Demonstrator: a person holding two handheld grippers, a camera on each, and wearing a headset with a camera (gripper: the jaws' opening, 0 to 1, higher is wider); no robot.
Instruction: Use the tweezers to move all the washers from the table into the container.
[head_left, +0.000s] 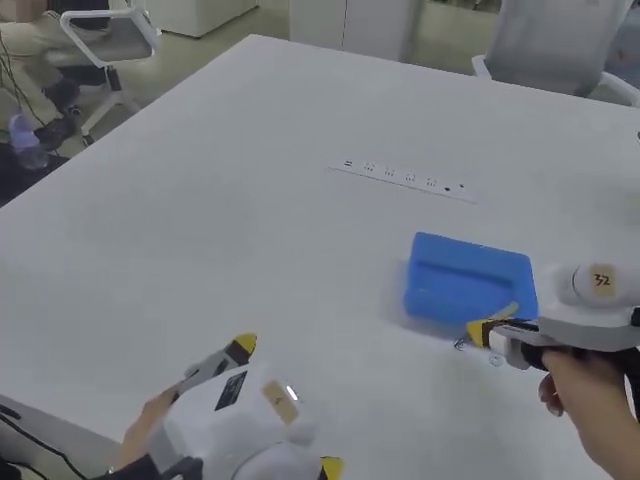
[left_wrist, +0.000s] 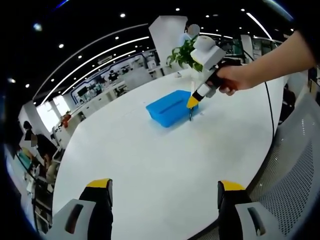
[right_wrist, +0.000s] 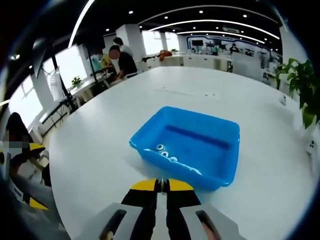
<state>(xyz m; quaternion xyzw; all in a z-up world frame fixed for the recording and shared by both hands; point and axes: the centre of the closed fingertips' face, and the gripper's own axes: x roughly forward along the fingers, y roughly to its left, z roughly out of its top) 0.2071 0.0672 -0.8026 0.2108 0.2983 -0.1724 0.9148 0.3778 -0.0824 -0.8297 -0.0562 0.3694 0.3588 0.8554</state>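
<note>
Small round washers (right_wrist: 165, 151) lie inside the smooth blue rectangular container (right_wrist: 212, 177) on the white table (right_wrist: 95, 150), while the right gripper (right_wrist: 161, 183) pinches thin tweezers (left_wrist: 190, 114) and the left gripper (left_wrist: 165, 184) stands wide.

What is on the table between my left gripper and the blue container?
Nothing: in the left gripper view, the white table is bare from the open left gripper to the blue container.

White table (head_left: 200, 230) with blue container (head_left: 430, 297), power strip (head_left: 405, 180)
</note>
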